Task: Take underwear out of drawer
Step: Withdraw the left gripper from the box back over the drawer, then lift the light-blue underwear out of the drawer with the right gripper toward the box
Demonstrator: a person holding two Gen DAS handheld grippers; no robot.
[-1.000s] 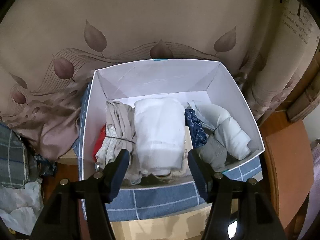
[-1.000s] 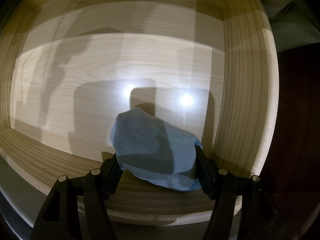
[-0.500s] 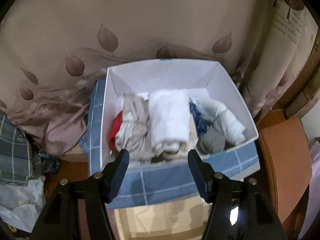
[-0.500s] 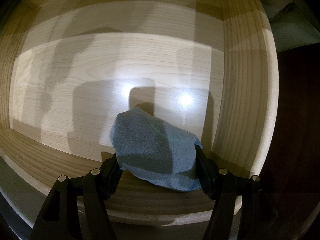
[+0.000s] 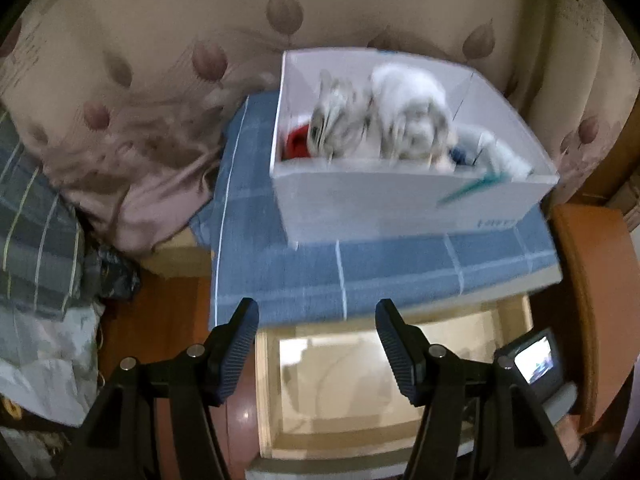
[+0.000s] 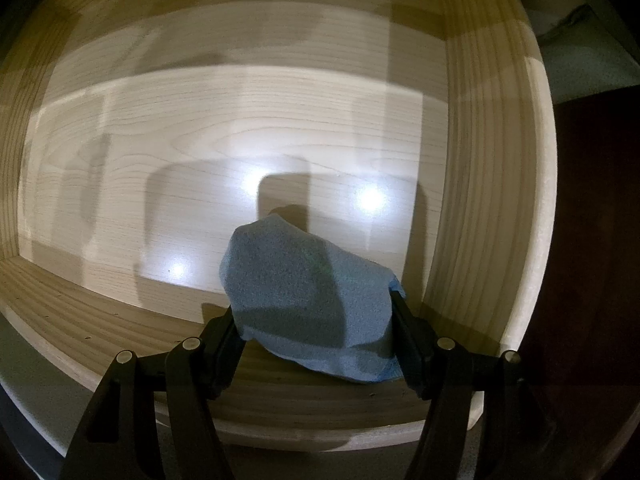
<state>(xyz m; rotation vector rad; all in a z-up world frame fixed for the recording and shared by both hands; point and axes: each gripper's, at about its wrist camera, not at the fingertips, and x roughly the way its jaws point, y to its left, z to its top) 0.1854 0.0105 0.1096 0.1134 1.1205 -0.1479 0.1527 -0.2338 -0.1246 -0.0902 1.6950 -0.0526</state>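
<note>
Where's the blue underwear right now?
In the right wrist view, the blue underwear sits between the right gripper's fingers, over the wooden drawer's front edge near its right wall.

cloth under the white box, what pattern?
Blue cloth with a thin white grid under the white box; shows only in the left wrist view.

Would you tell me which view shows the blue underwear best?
The right wrist view: the blue underwear fills the gap between the right gripper's fingers, inside the wooden drawer. The left wrist view shows none of it.
</note>
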